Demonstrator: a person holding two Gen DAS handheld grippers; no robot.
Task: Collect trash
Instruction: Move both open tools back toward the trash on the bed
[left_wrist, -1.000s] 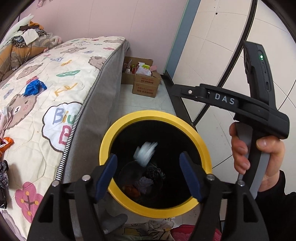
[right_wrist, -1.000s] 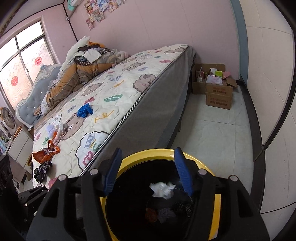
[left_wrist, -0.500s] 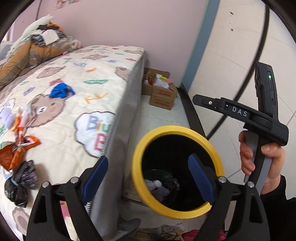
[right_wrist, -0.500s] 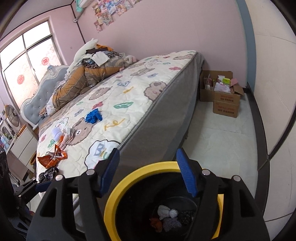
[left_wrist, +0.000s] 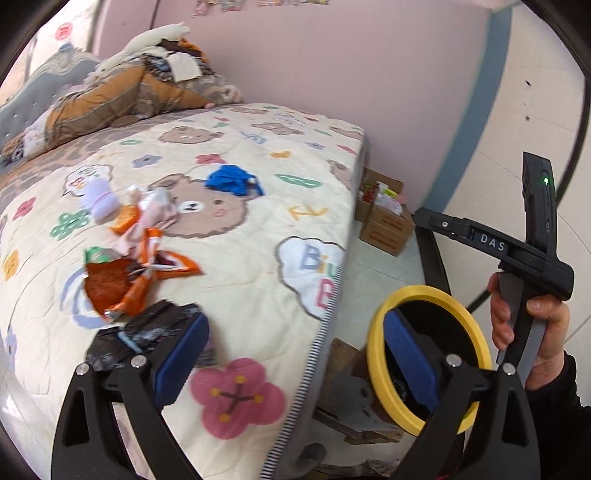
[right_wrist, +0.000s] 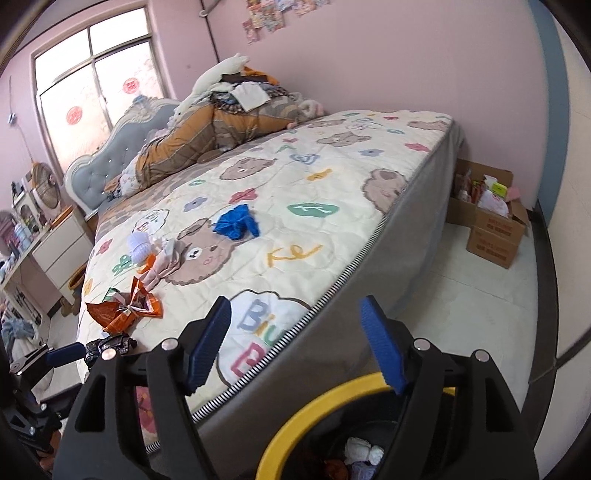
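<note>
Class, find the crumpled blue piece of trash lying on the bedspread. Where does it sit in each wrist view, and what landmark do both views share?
Left wrist: blue trash upper centre, on the bedspread just above the bear's face.
Right wrist: blue trash left of centre, up and right of the bear's face.
Shared landmark: the yellow-rimmed bin by the bed's side.

left hand-held gripper (left_wrist: 291, 354) opening (empty), right hand-held gripper (right_wrist: 297, 345) opening

Daylight glares through the window (right_wrist: 92, 92) at my upper left; edges bend, and my left view blurs.
</note>
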